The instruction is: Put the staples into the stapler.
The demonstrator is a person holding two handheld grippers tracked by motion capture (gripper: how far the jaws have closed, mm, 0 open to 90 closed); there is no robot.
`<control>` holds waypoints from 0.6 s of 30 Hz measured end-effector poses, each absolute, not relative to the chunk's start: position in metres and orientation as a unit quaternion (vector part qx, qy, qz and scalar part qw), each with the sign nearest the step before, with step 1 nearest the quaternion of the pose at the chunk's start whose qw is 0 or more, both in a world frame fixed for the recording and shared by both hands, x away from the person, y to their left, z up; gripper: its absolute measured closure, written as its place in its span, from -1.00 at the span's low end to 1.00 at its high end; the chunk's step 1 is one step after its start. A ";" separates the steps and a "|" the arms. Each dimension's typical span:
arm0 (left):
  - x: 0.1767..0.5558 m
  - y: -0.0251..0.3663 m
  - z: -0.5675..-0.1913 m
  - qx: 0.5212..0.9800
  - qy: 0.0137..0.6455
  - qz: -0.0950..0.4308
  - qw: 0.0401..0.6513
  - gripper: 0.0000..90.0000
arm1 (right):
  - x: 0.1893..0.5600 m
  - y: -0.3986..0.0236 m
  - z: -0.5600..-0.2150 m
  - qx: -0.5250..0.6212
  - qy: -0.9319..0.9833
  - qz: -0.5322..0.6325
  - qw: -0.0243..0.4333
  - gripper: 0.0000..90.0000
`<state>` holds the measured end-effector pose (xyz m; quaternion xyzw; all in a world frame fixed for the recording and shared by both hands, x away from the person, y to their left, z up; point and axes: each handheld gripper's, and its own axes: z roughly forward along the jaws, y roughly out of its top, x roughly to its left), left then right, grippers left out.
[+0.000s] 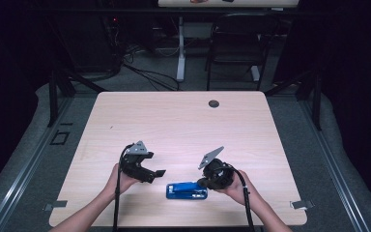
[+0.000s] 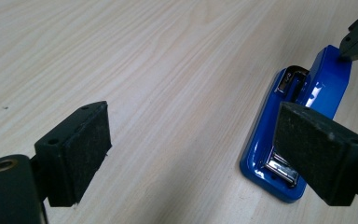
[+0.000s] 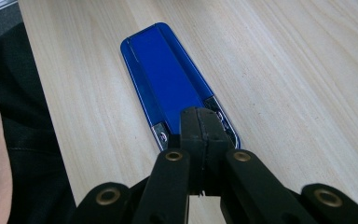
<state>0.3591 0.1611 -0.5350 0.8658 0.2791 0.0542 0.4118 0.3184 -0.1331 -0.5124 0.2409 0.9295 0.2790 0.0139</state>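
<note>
Stapler position: blue stapler (image 1: 187, 190) flat on the worktop (image 1: 174, 121) near its front edge, at about 6 o'clock of the surface, long axis running 9 to 3 o'clock in the high view.
Right tongs: right tongs (image 1: 204, 183) clenched, pads pressed together with nothing between them; tips rest on the top of the stapler (image 3: 168, 74) at its 3 o'clock end. In the left gripper view the same tips (image 2: 354, 46) touch the blue cover.
Left tongs: left tongs (image 1: 158, 173) released, jaws standing wide apart, nothing between the pads (image 2: 81, 149); they sit just at 9 o'clock of the stapler (image 2: 298, 126), apart from it, pointing toward 3 o'clock.
Stapler detail: metal parts visible at both ends of the blue body in the left gripper view.
Hands: one hand on each gripper, forearms entering from 6 o'clock.
Far worktop: small dark round cap (image 1: 214, 103) near the back edge, about 1 o'clock, well apart from the stapler.
Beyond worktop: black chair (image 1: 236, 43) on the floor at 12 o'clock.
</note>
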 end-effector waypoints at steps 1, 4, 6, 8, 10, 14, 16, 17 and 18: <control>0.359 0.161 -0.535 0.866 0.279 0.054 0.411 -0.74 | 0.318 -0.133 -0.512 0.240 0.930 0.278 0.016 1.00; 0.359 0.160 -0.536 0.867 0.277 0.054 0.411 -0.73 | 0.318 -0.132 -0.512 0.241 0.930 0.278 0.017 1.00; 0.359 0.160 -0.536 0.868 0.276 0.055 0.409 -0.73 | 0.318 -0.132 -0.512 0.240 0.931 0.276 0.018 1.00; 0.359 0.160 -0.536 0.868 0.276 0.054 0.408 -0.73 | 0.317 -0.131 -0.514 0.243 0.933 0.265 0.017 1.00; 0.358 0.160 -0.536 0.869 0.276 0.055 0.408 -0.73 | 0.317 -0.131 -0.515 0.244 0.930 0.276 0.016 1.00; 0.358 0.159 -0.536 0.869 0.274 0.054 0.408 -0.73 | 0.315 -0.128 -0.514 0.240 0.933 0.269 0.029 1.00; 0.358 0.159 -0.535 0.869 0.273 0.055 0.408 -0.73 | 0.315 -0.128 -0.513 0.239 0.934 0.265 0.032 0.94; 0.358 0.159 -0.535 0.869 0.273 0.055 0.408 -0.73 | 0.315 -0.129 -0.512 0.244 0.929 0.276 0.030 0.91; 0.358 0.159 -0.535 0.870 0.271 0.055 0.409 -0.73 | 0.317 -0.131 -0.510 0.241 0.929 0.280 0.031 0.89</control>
